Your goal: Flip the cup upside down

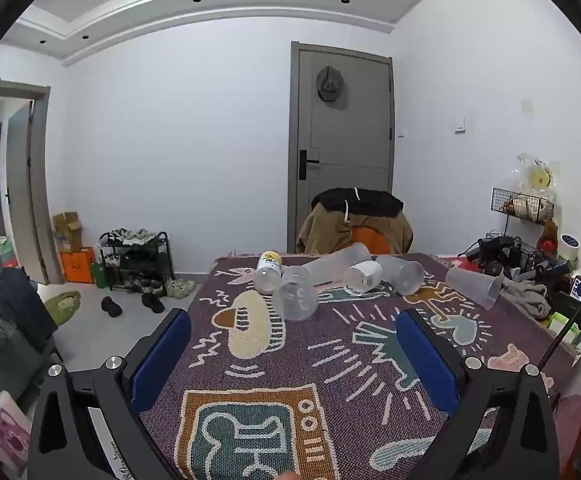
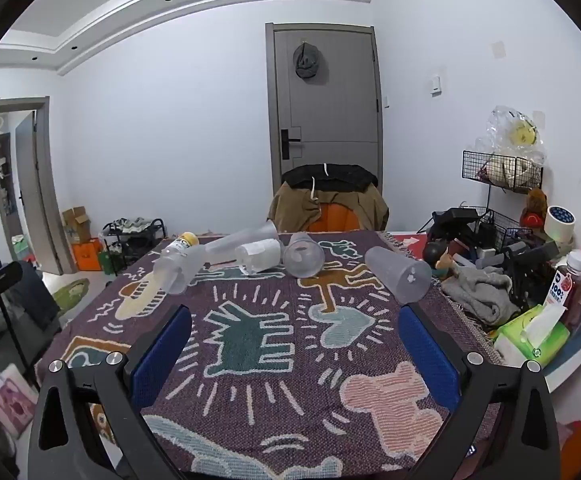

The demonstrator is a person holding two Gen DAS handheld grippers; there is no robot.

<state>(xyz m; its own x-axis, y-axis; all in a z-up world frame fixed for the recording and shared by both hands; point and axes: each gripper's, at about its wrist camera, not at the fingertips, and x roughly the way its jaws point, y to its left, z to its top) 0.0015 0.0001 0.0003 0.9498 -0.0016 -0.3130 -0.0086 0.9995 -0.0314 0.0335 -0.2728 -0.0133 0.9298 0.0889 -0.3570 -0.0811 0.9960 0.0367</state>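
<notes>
Several clear and frosted plastic cups lie on their sides at the far end of the patterned tablecloth (image 1: 330, 360). In the left wrist view the nearest clear cup (image 1: 295, 298) lies ahead of my left gripper (image 1: 292, 330), which is open and empty. A frosted cup (image 1: 475, 287) lies at the right. In the right wrist view a frosted cup (image 2: 398, 274) lies just beyond the right finger of my right gripper (image 2: 294, 326), which is open and empty. A clear cup (image 2: 303, 260) and a labelled cup (image 2: 259, 256) lie further back.
A yellow-capped bottle (image 1: 269, 271) lies among the cups. A chair draped with clothes (image 1: 356, 220) stands behind the table. Clutter, a grey cloth (image 2: 478, 292) and a tissue box (image 2: 530, 334) crowd the table's right side. A shoe rack (image 1: 138, 256) stands on the floor at left.
</notes>
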